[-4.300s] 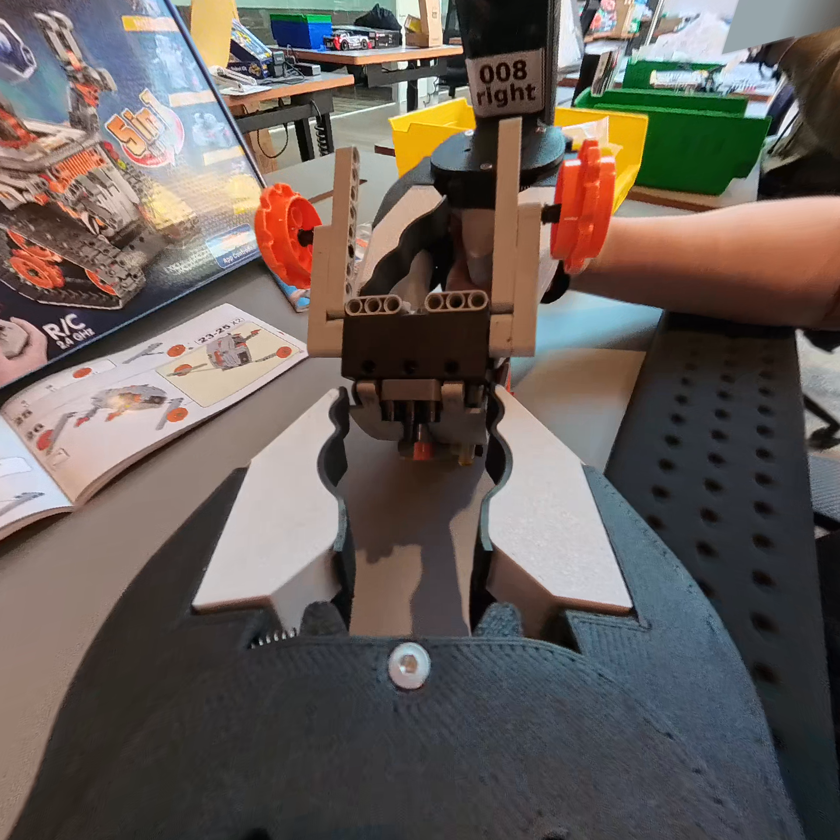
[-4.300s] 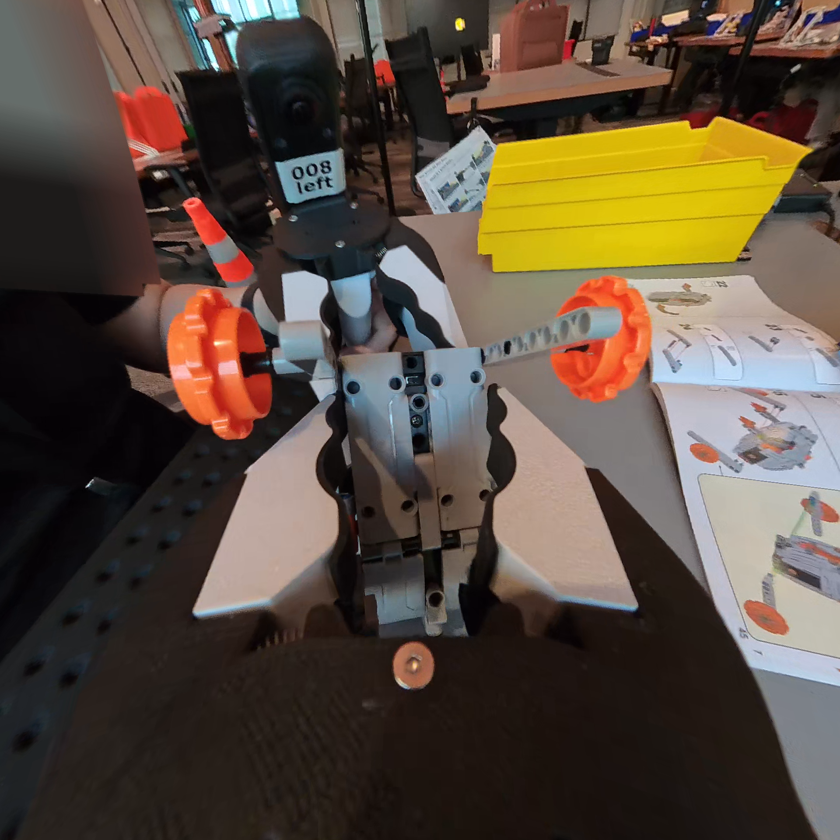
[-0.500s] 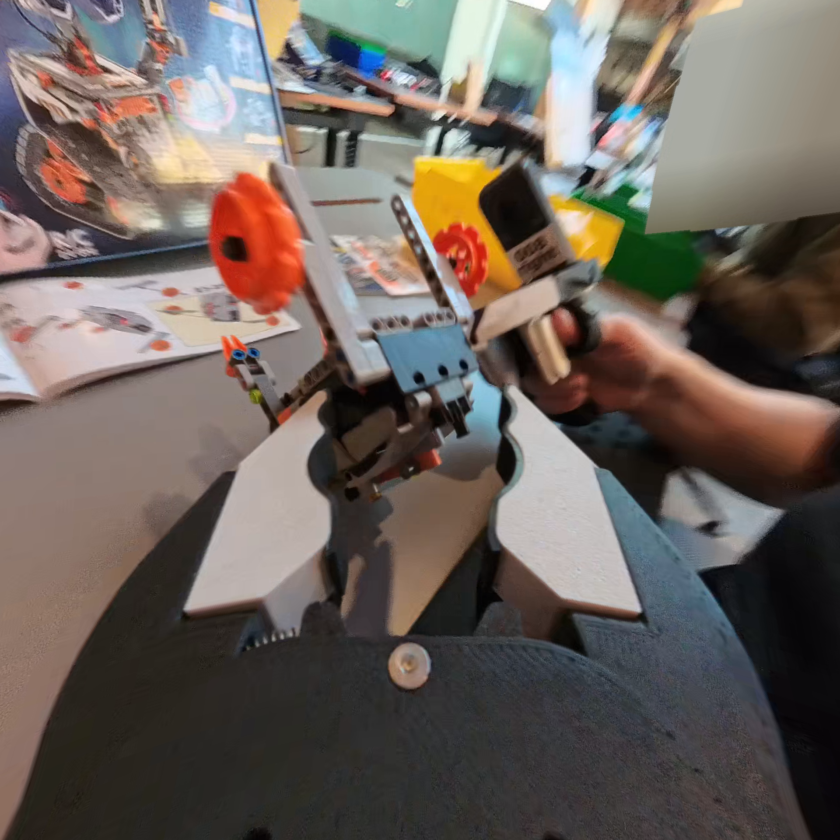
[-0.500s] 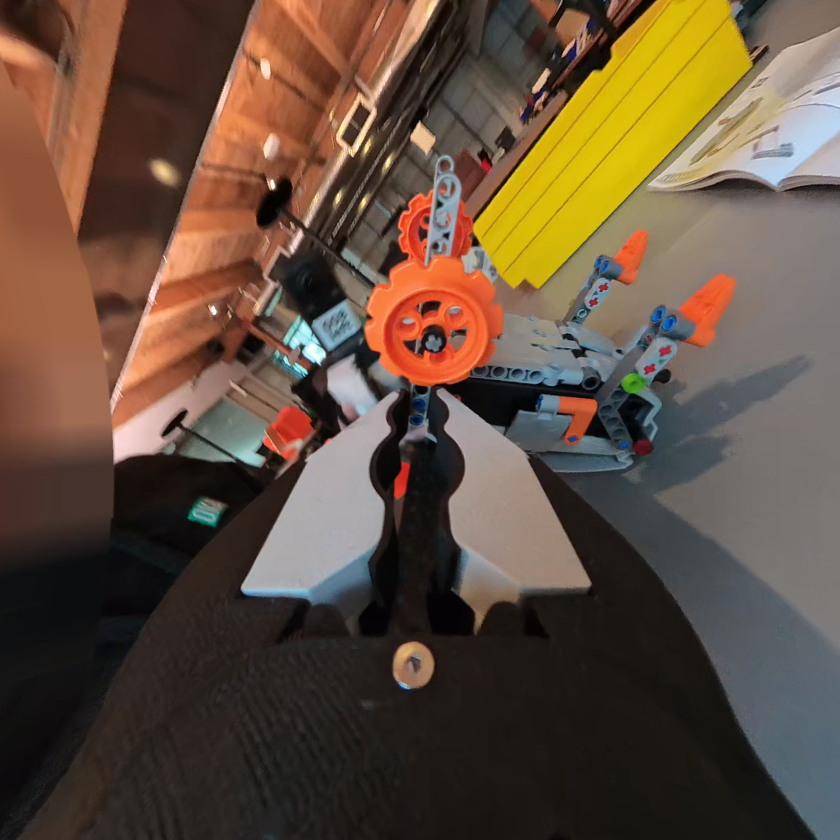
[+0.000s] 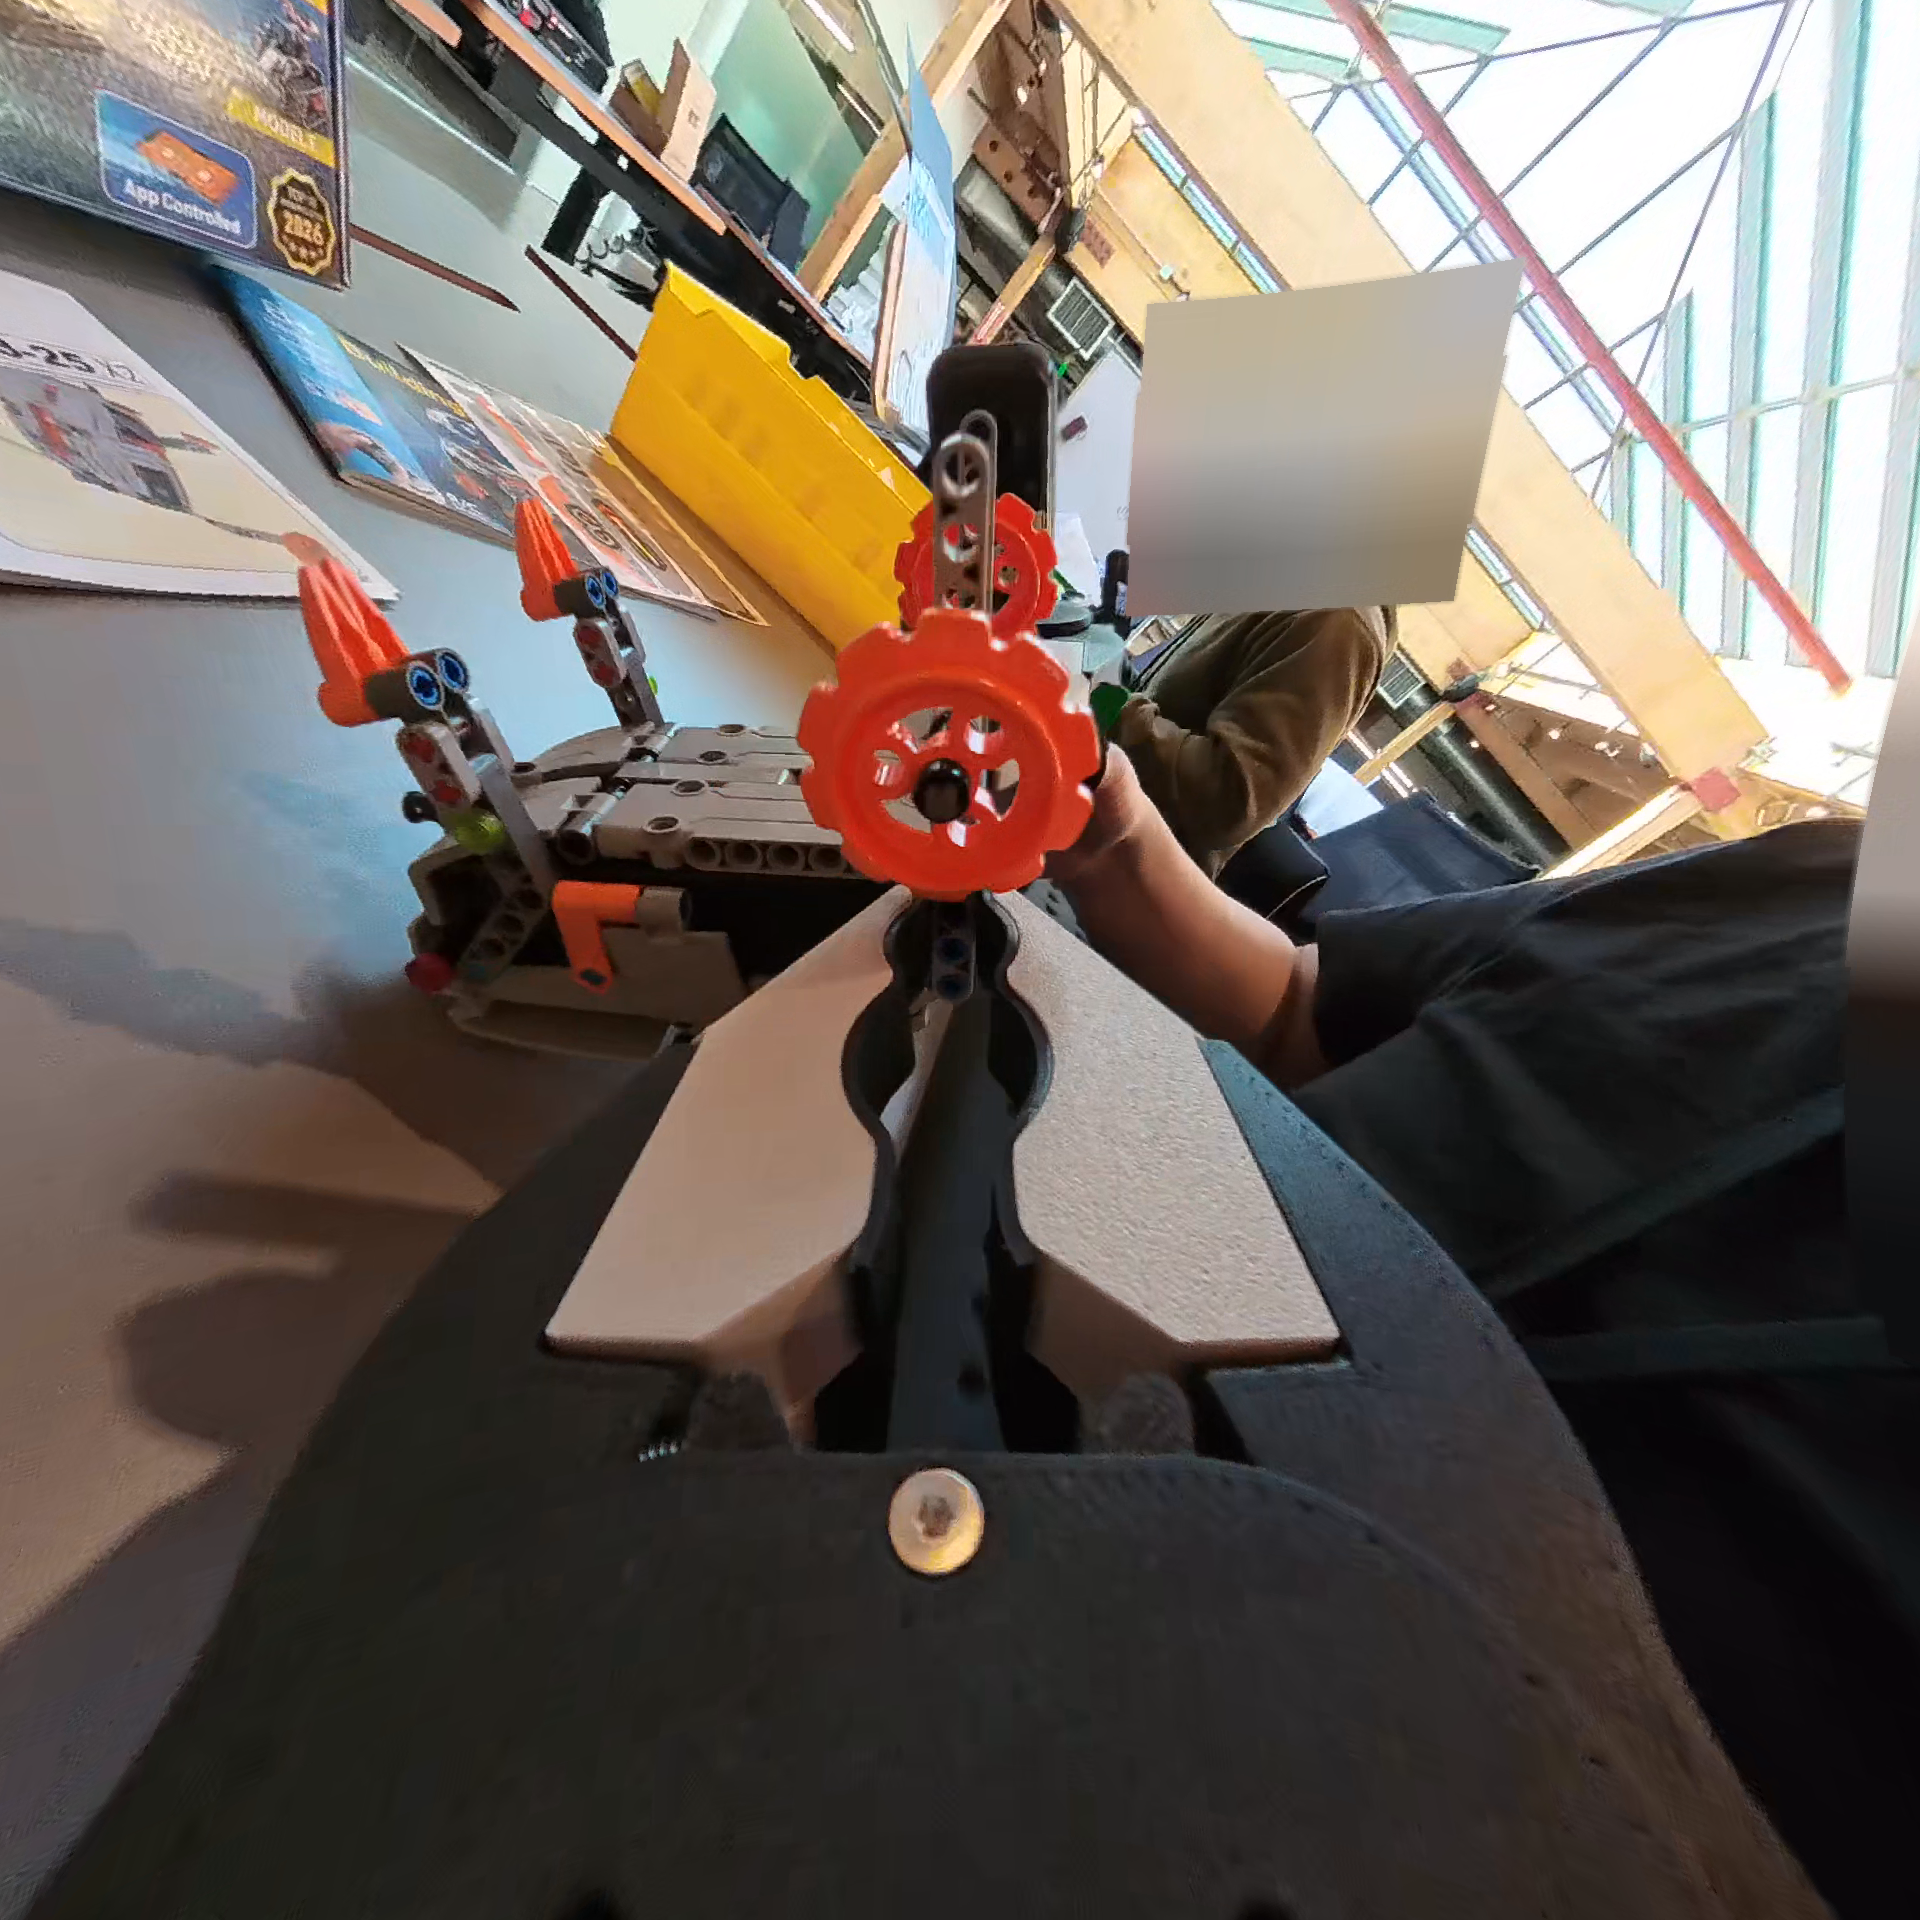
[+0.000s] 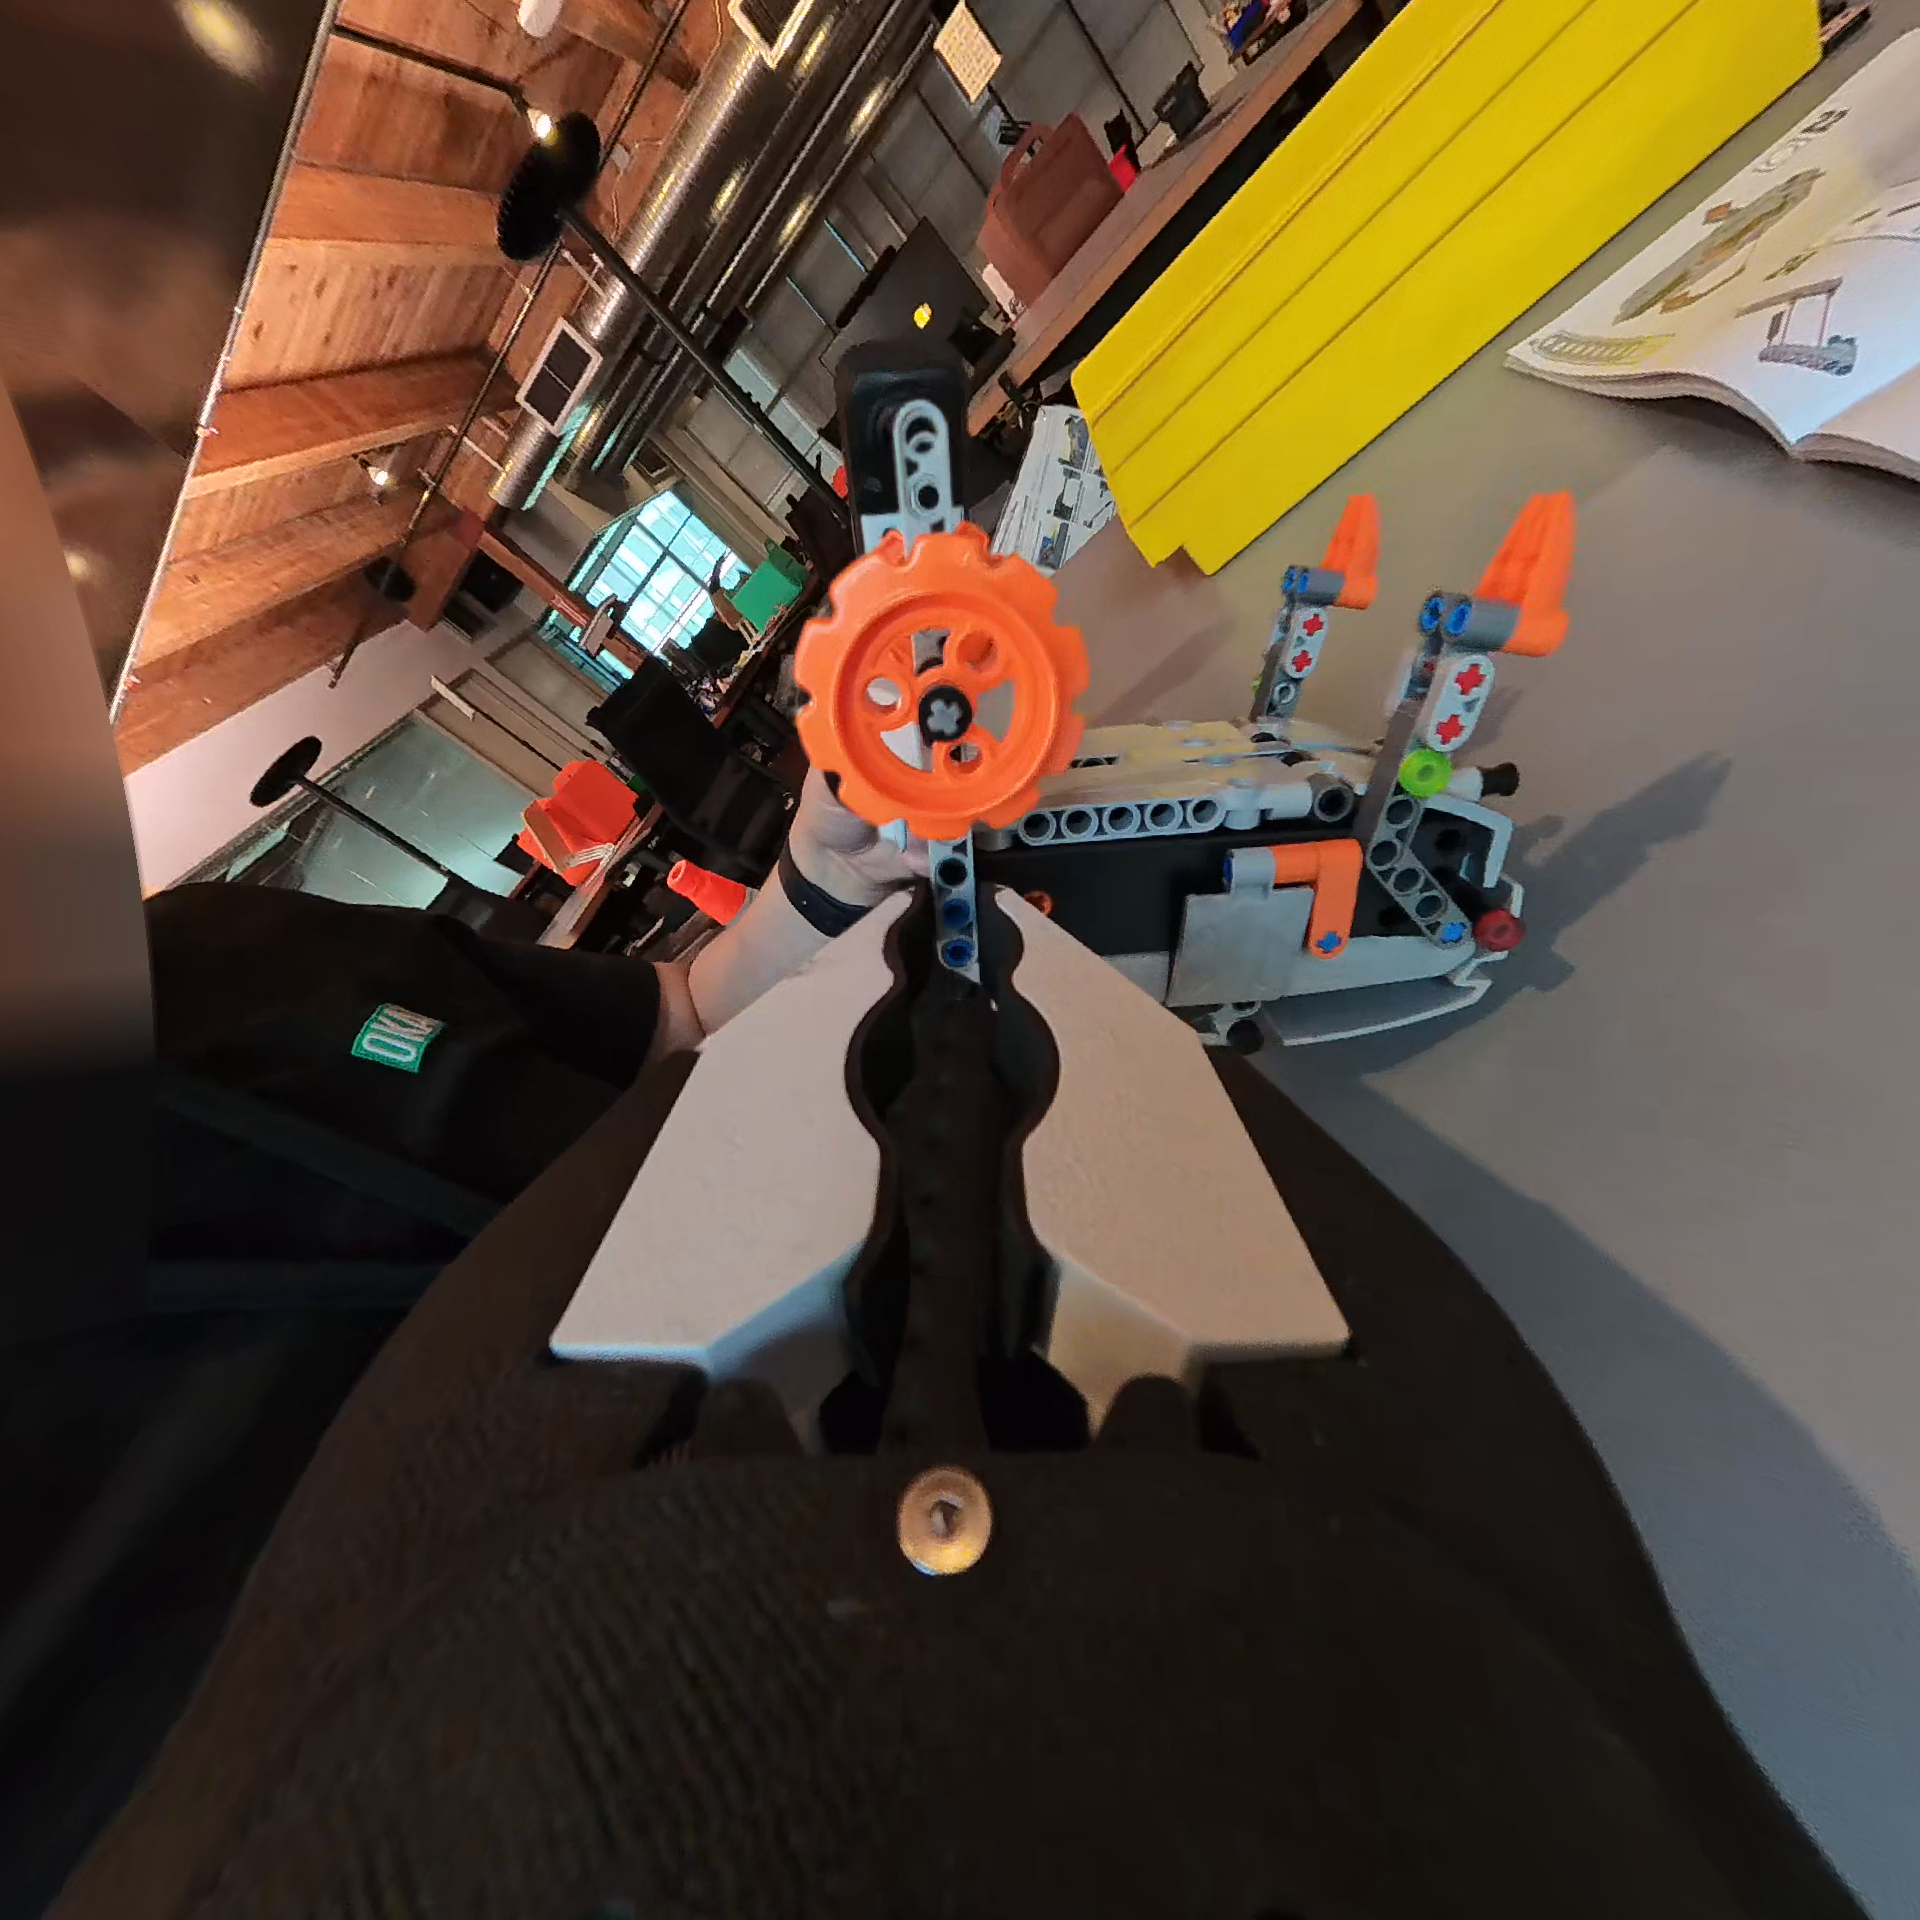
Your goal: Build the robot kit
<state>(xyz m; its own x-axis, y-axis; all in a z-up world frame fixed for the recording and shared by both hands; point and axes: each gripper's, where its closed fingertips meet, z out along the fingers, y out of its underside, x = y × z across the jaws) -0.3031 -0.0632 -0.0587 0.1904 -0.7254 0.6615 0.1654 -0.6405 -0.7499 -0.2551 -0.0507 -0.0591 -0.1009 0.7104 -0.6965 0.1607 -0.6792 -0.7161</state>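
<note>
A grey and black brick-built vehicle model (image 5: 665, 831) lies on the grey table (image 5: 166, 831), with orange claws (image 5: 343, 634) on raised arms at one end. It also shows in the right wrist view (image 6: 1247, 873). Two grey beams stick up from its near end, each carrying an orange toothed wheel. My left gripper (image 5: 951, 920) is shut on the beam under one wheel (image 5: 948, 753). My right gripper (image 6: 951, 920) is shut on the opposite beam (image 6: 954, 904) under the other wheel (image 6: 940, 681). The two grippers face each other across the model.
A yellow bin (image 5: 769, 457) stands behind the model, also seen in the right wrist view (image 6: 1403, 260). Open instruction booklets (image 5: 125, 488) (image 6: 1766, 312) and the kit's box (image 5: 177, 114) lie beyond. A person's arm (image 5: 1174, 914) and dark sleeve are at the table edge. Some 6 centimeters of space lies between my two pairs of fingers.
The model, held upright between the grippers before, now lies on the table. My left gripper, open half a second ago, has closed on a wheel beam. The right stays shut on its beam.
</note>
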